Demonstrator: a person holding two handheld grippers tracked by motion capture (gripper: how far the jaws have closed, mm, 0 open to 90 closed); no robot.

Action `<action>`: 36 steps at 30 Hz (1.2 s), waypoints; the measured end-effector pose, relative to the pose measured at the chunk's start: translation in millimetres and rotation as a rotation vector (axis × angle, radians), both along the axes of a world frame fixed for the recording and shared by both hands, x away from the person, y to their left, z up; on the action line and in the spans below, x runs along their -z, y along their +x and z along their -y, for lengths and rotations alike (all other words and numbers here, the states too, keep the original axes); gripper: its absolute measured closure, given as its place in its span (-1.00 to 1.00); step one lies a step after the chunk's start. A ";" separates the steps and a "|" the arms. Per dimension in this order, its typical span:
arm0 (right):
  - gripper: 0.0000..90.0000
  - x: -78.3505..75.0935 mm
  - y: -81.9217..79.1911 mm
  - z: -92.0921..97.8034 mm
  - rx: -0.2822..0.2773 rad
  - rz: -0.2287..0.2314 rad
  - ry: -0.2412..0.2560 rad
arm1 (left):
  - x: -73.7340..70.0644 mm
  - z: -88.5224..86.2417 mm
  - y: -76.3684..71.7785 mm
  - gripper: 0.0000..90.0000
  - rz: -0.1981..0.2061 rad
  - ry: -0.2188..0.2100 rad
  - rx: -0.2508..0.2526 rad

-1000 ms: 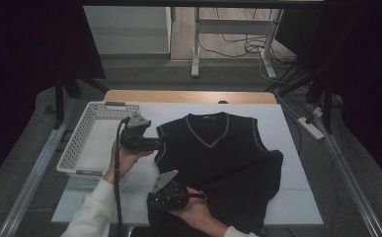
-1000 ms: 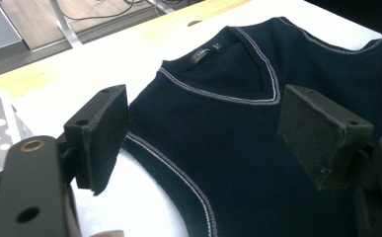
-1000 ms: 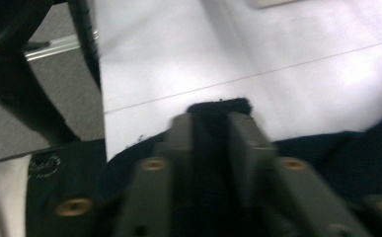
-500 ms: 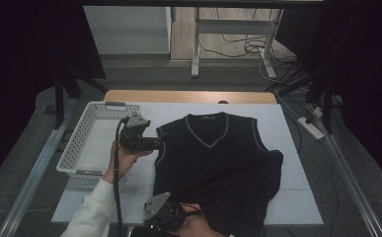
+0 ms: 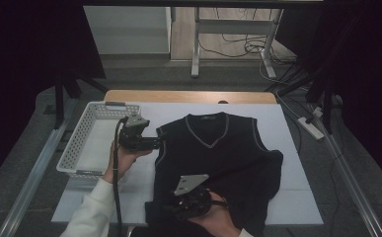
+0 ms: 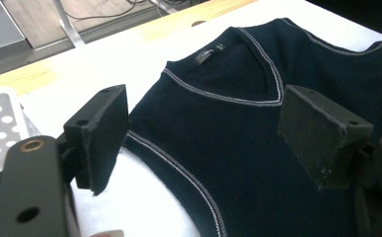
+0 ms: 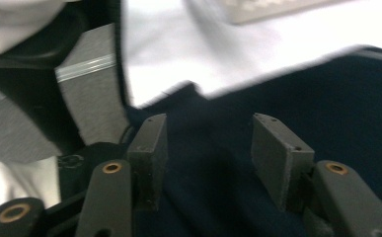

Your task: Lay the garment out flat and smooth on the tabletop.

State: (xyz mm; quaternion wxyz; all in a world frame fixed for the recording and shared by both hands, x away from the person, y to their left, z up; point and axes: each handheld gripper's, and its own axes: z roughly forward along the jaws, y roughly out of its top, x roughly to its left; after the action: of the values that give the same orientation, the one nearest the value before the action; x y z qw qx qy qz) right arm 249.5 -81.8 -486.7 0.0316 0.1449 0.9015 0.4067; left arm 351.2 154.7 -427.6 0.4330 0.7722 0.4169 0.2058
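At the near table edge, right hand-held gripper point(image 5: 176, 210) over the vest's point(image 5: 218, 158) bottom hem, jaws apart: close squarely on one hem corner, gathering both layers. Farther up, left hand-held gripper point(image 5: 160, 143), jaws wide, beside the armhole: pin before folding.

A lab is suggested: black curtains point(image 5: 30, 74) at nine o'clock, trailing floor cables point(image 5: 243, 47) (twelve o'clock), power strip point(image 5: 311, 127).

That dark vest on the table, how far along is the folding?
Barely begun. The vest lies mostly flat, collar away from the person, with only its lower right corner turned over. Both grippers are open: the left gripper hovers by the vest's left armhole, the right gripper sits over the bottom hem. The white basket beside it holds nothing, so folding and stowing likely remain.
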 end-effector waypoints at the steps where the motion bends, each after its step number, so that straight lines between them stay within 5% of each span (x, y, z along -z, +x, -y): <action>1: 0.04 -1.6 1.6 9.0 0.026 0.004 0.001 | 0.0 -0.1 0.0 -0.54 0.001 0.000 -0.001; 7: 0.00 -12.9 1.8 72.8 0.200 0.090 -0.007 | -0.2 0.4 -0.4 -0.54 0.001 -0.001 -0.001; 17: -0.03 -4.0 8.2 170.4 0.487 0.054 -0.056 | 0.3 1.0 -0.4 -0.54 -0.001 0.000 -0.001; 26: -0.11 5.0 8.6 212.7 0.622 0.006 -0.112 | 0.4 1.4 -0.7 -0.55 -0.001 0.002 -0.001; 32: -0.12 7.5 10.6 230.4 0.660 -0.006 -0.112 | 0.9 1.6 -0.4 -0.55 -0.004 0.005 0.000; 36: -0.11 0.8 9.7 239.2 0.675 0.013 -0.069 | 0.4 0.7 -0.5 -0.55 0.000 0.003 -0.003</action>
State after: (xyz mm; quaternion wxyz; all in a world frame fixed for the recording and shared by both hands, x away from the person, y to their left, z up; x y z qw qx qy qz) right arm 259.2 -321.0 -487.5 0.1753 0.4314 0.8156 0.3435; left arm 350.7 154.0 -428.0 0.4316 0.7722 0.4179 0.2071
